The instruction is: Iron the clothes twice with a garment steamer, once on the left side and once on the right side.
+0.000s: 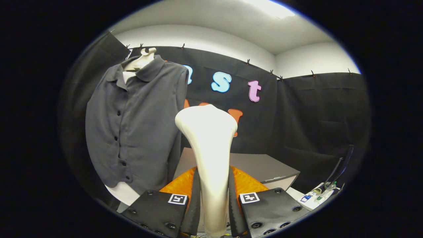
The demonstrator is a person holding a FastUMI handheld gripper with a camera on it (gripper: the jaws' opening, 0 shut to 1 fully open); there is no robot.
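Observation:
A white garment steamer (209, 145) stands upright between my fingers, its wide head rising above them. My gripper (213, 201) is shut on its handle, both fingers pressing its sides. A dark grey buttoned shirt (132, 125) hangs on a pale mannequin form (142, 59) to the left of the steamer and beyond the fingers, its front facing me. The steamer head is apart from the shirt, a little to the right of its sleeve.
A grey box-like table (264, 167) stands behind the steamer. At the right lies a white tray (315, 196) with small bottles and a dark curved strip. An orange surface (246, 183) sits just behind the fingers.

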